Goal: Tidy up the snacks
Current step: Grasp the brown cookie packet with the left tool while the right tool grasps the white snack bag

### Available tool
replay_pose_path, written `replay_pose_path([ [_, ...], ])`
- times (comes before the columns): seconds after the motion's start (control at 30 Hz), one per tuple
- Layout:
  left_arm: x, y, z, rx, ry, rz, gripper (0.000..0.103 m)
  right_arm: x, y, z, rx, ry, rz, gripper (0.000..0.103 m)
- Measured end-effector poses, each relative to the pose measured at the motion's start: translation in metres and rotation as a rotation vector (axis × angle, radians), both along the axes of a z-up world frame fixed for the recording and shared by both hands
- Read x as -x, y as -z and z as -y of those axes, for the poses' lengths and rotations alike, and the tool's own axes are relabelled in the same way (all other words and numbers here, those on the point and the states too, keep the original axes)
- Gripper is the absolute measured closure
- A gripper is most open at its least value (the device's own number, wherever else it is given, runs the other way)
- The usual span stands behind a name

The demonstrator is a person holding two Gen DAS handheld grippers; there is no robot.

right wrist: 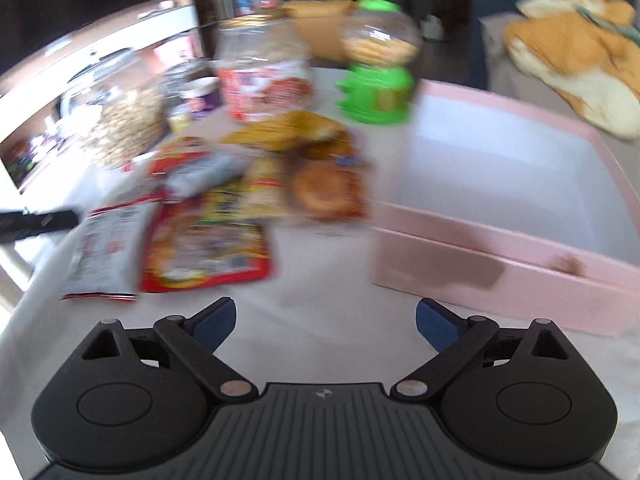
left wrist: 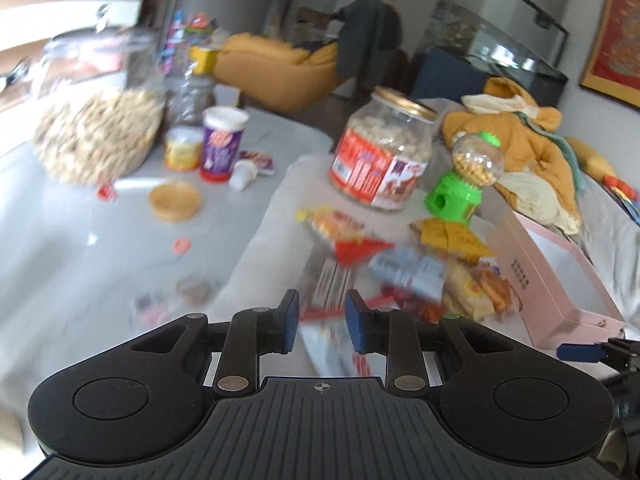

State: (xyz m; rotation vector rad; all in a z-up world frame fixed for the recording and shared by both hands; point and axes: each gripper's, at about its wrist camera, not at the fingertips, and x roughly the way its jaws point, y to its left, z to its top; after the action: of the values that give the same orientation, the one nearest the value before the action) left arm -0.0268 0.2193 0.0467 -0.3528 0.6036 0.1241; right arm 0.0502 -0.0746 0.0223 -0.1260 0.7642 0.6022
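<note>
A heap of snack packets (left wrist: 404,268) lies on the white cloth, and the same heap of packets (right wrist: 248,184) shows in the right wrist view. A white and red packet (right wrist: 104,256) lies at its left edge. My left gripper (left wrist: 322,322) hangs over that white packet (left wrist: 336,344) with its jaws close together; blur hides whether the pads pinch it. An empty pink box (right wrist: 480,264) stands to the right of the heap. My right gripper (right wrist: 326,324) is open over bare cloth in front of the pink box, with nothing between its fingers.
A red-labelled jar (left wrist: 380,152) and a green candy dispenser (left wrist: 464,184) stand behind the heap. On the grey table to the left are a big jar of nuts (left wrist: 96,108), a purple cup (left wrist: 222,144), a small yellow tub (left wrist: 182,148) and a round lid (left wrist: 176,202). Orange clothes (left wrist: 520,140) are piled at the right.
</note>
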Motion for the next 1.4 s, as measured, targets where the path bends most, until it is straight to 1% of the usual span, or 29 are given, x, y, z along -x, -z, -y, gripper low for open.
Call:
replay_pose_path([
  [0.1,-0.035,0.002,0.001,-0.061,0.079,-0.067,0.074,0.011,-0.008,-0.034,0.020,-0.079,0.024,0.005],
  [0.2,-0.065,0.012,0.004,-0.137,0.111,-0.149,0.074,0.017,-0.010,-0.060,0.065,-0.115,0.029,0.006],
  [0.27,-0.081,0.019,0.008,-0.183,0.147,-0.192,0.072,0.019,-0.010,-0.069,0.087,-0.130,0.029,0.006],
  [0.33,-0.090,0.022,0.011,-0.206,0.189,-0.182,0.060,0.019,-0.008,-0.073,0.099,-0.141,0.027,0.006],
  [0.43,-0.101,0.026,0.016,-0.206,0.209,-0.214,0.055,0.017,-0.004,-0.071,0.124,-0.131,0.020,0.006],
  [0.53,-0.101,0.028,0.033,-0.328,0.252,-0.216,0.054,0.013,0.000,-0.065,0.133,-0.102,0.003,0.006],
  [0.57,-0.099,0.028,0.034,-0.341,0.258,-0.213,0.054,0.011,0.001,-0.063,0.131,-0.091,-0.004,0.006],
  [0.6,-0.096,0.028,0.033,-0.337,0.266,-0.211,0.054,0.010,0.002,-0.061,0.127,-0.082,-0.011,0.006],
  [0.7,-0.082,0.028,0.019,-0.271,0.259,-0.182,0.061,0.010,0.003,-0.057,0.115,-0.076,-0.012,0.007],
  [0.87,-0.041,0.026,-0.002,-0.177,0.187,-0.121,0.061,0.021,-0.003,-0.051,0.117,-0.082,0.043,0.007],
  [0.93,-0.029,0.025,-0.011,-0.127,0.167,-0.105,0.061,0.023,-0.008,-0.052,0.104,-0.080,0.058,0.007],
  [0.97,-0.026,0.026,-0.015,-0.095,0.162,-0.103,0.061,0.025,-0.012,-0.053,0.085,-0.094,0.059,0.007],
  [1.03,-0.027,0.027,-0.022,-0.050,0.161,-0.107,0.061,0.029,-0.019,-0.061,0.031,-0.163,0.041,0.007],
  [1.13,-0.032,0.025,-0.023,-0.041,0.157,-0.108,0.061,0.036,-0.021,-0.093,-0.017,-0.291,-0.007,0.007],
  [1.2,-0.032,0.026,-0.022,-0.036,0.152,-0.105,0.061,0.039,-0.015,-0.121,0.001,-0.342,-0.001,0.007],
  [1.27,-0.030,0.027,-0.023,-0.027,0.145,-0.102,0.061,0.035,-0.006,-0.144,0.032,-0.350,-0.001,0.007],
  [1.33,-0.025,0.026,-0.023,-0.023,0.137,-0.100,0.061,0.027,0.005,-0.159,0.065,-0.357,-0.050,0.007],
  [1.37,-0.023,0.025,-0.022,-0.027,0.132,-0.097,0.061,0.028,0.006,-0.161,0.071,-0.348,-0.039,0.008],
  [1.4,-0.020,0.024,-0.020,-0.034,0.129,-0.093,0.061,0.032,0.004,-0.159,0.076,-0.351,-0.027,0.015],
])
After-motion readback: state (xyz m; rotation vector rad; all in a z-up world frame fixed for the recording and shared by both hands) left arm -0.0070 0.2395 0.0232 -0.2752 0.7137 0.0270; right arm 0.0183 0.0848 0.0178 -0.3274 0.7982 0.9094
